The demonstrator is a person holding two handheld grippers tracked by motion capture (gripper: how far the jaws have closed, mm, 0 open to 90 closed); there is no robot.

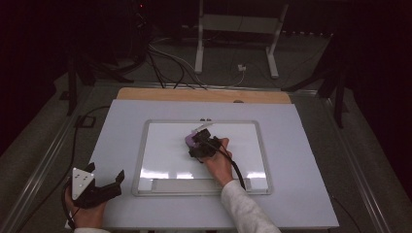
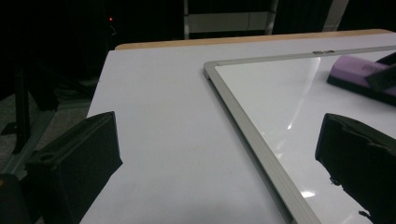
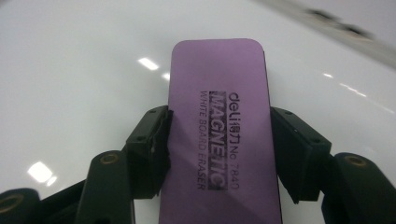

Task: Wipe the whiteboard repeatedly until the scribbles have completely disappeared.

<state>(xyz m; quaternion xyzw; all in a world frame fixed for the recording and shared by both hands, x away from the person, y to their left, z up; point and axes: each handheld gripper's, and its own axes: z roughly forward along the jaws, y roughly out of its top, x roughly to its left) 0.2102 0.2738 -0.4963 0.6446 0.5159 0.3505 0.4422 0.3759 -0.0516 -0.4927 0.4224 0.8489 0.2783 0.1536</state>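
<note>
1. As the high view looks down on the counter (image 1: 291, 194), a whiteboard (image 1: 257, 145) lies flat in its middle, and the right claw (image 1: 198, 141) sits over the board's upper middle, clenched on a purple eraser (image 1: 189, 140) that rests on the white surface. The right hand (image 1: 219, 162) reaches in from the board's near edge. The left claw (image 1: 104, 187) waits off the board, near its lower left corner, with its jaws spread and nothing between them; the left hand (image 1: 87, 213) grips it from below.

2. In the left gripper view, the two black jaws stand wide apart with bare counter (image 2: 159, 116) between them. The whiteboard's (image 2: 289, 93) grey frame runs slantwise to the right, and the purple eraser (image 2: 355, 70) lies on the board near its far edge.

3. In the right gripper view, the right claw (image 3: 219, 140) squeezes the purple eraser (image 3: 219, 84) by its two long sides, pads touching both. The eraser's printed face points up, and it lies flat on the glossy whiteboard (image 3: 70, 70).
</note>
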